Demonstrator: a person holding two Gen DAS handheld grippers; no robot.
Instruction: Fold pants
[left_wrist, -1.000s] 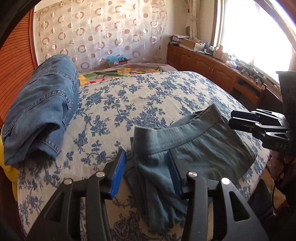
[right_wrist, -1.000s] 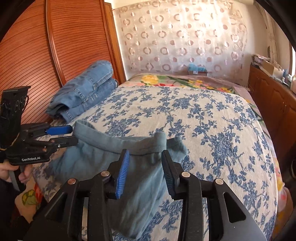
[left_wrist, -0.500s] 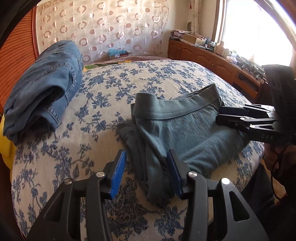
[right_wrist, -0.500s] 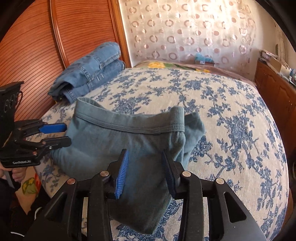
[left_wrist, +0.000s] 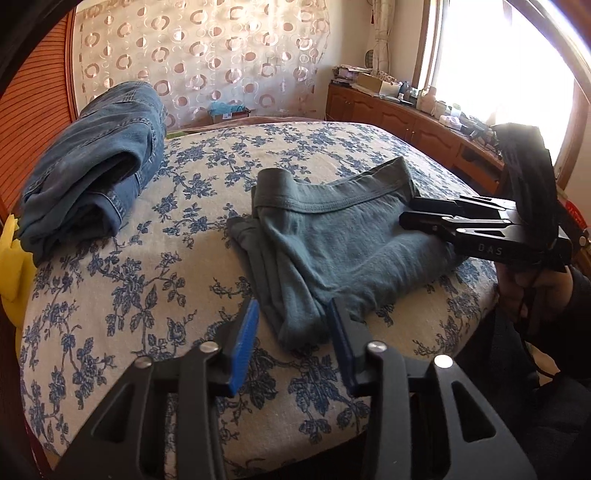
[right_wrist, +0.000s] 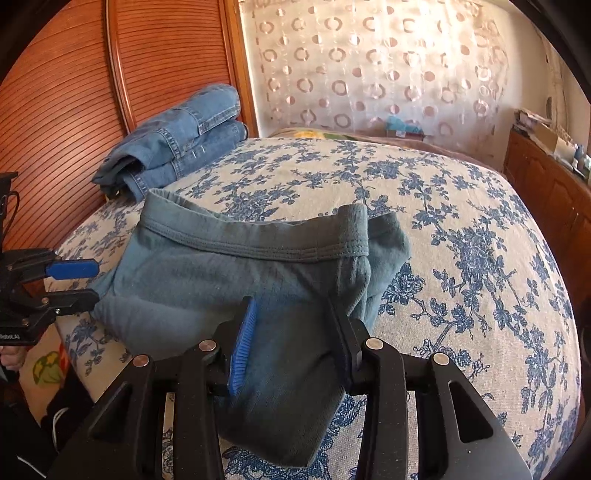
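Folded grey-blue pants (left_wrist: 332, 243) lie flat on the flowered bedspread (left_wrist: 147, 295), waistband on the far side. My left gripper (left_wrist: 291, 338) hovers at their near folded end. Its jaws are closing, with the cloth's tip low between the blue pads (left_wrist: 243, 347), which do not press on it. My right gripper (left_wrist: 406, 210) reaches in from the right over the pants' other end. In the right wrist view the pants (right_wrist: 229, 280) run under and between the right gripper (right_wrist: 293, 328), whose pads stand apart from the cloth. The left gripper (right_wrist: 85, 282) sits at the pants' left edge.
Folded blue jeans (left_wrist: 92, 162) rest at the bed's far left by a ribbed wooden panel (right_wrist: 62, 110). A wooden sideboard (left_wrist: 406, 125) with clutter runs under the bright window on the right. A person's hand (left_wrist: 532, 291) holds the right gripper. A circle-patterned curtain (right_wrist: 369, 74) hangs behind.
My left gripper has drawn back toward the bed's near edge, so the pants now lie mostly ahead of its fingers. Its jaws have narrowed a little. The right gripper sank slightly onto the pants.
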